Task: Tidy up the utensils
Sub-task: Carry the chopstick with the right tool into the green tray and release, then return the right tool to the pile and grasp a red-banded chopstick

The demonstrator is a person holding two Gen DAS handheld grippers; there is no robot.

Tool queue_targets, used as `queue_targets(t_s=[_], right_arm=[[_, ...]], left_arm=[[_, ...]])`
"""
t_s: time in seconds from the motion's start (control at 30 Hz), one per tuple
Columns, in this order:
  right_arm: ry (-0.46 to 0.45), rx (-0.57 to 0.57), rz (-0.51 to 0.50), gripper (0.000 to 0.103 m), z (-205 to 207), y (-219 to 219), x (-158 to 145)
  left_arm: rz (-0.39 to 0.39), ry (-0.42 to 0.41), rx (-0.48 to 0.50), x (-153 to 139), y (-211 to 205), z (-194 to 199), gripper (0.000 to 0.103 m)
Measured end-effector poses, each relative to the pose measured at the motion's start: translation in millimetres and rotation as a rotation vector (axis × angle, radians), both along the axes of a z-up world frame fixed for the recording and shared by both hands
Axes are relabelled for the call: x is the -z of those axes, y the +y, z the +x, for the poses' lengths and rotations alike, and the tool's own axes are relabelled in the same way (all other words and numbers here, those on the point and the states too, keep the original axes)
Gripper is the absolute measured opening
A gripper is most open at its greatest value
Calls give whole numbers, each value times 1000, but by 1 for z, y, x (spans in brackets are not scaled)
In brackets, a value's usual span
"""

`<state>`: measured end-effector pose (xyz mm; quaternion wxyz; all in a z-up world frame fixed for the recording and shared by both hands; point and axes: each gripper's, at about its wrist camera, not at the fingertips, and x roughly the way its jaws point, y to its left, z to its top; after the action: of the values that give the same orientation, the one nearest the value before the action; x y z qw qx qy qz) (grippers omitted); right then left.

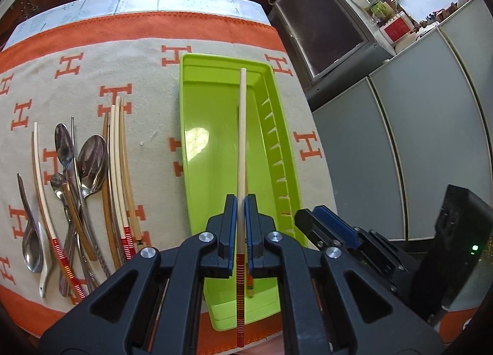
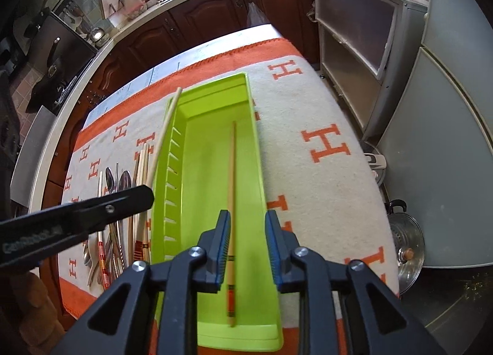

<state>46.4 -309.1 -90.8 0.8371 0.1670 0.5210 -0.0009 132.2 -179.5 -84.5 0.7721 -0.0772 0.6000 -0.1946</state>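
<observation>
L gripper (image 1: pixel 241 225): jaws clamped on chopstick (image 1: pixel 242 139), lengthwise over green tray (image 1: pixel 191 170) for drop-in. R gripper (image 2: pixel 248 244): jaws apart, empty; one chopstick already in tray (image 2: pixel 231 188).

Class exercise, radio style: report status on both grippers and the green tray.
Left gripper shut on a chopstick above the green tray. Right gripper open, empty. One chopstick in tray. Path clear.

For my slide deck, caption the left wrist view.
Left gripper clamps a red-banded chopstick above the green tray; spoons and chopsticks wait on the cloth.
</observation>
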Motion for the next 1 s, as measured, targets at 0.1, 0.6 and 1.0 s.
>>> queue_targets(t_s=[0.1, 0.6, 1.0], right_arm=[[-7, 7, 9, 23, -6, -1, -3], [-29, -2, 9, 23, -27, 10, -10], [-27, -85, -30, 23, -28, 49, -13]], left_arm=[[30, -18, 0, 5, -2, -3, 3], [164, -141, 29, -24, 30, -43, 12], [210, -266, -18, -48, 101, -60, 24]])
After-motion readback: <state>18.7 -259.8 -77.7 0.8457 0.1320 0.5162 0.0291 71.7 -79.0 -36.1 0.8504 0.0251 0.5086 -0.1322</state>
